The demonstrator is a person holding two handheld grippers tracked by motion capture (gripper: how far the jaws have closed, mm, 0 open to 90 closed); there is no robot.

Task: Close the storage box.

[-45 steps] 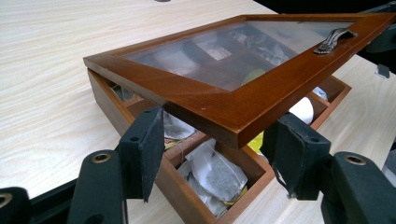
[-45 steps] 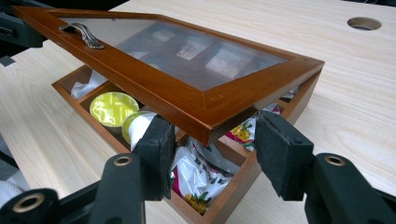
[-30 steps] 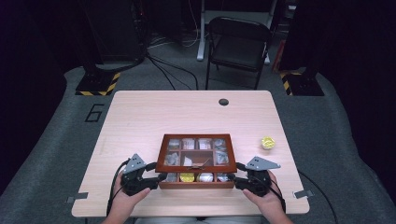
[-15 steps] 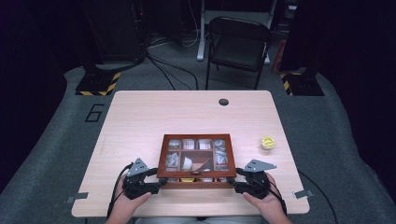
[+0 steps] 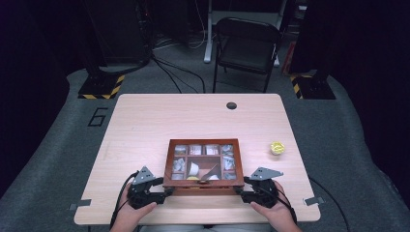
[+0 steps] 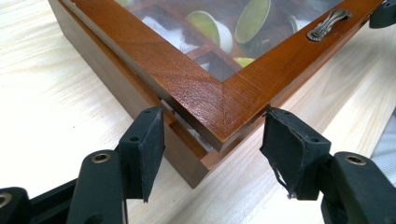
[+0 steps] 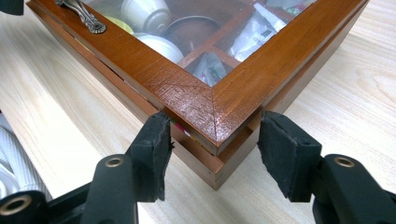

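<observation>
High view: glossy reddish wooden box [image 5: 203, 182] with glass-paned lid on pale woodgrain table [image 5: 145, 125], held at both near corners. Left gripper [image 6: 211, 154]: matte black foam-faced jaws pressed onto the box's near left corner, lid edge between them, slightly raised. Right gripper [image 7: 212, 151]: worn rubbery pads astride the near right corner, just been opening, barely touching. Hands low, level, pointing inward. Beyond the fingers: scrolled metal handle [image 6: 328, 24], round cups under glass.

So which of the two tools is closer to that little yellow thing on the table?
The right tool. It sits at the wooden box's near right corner, on the same side as the yellow thing. The left tool is at the near left corner, with the box between.
</observation>
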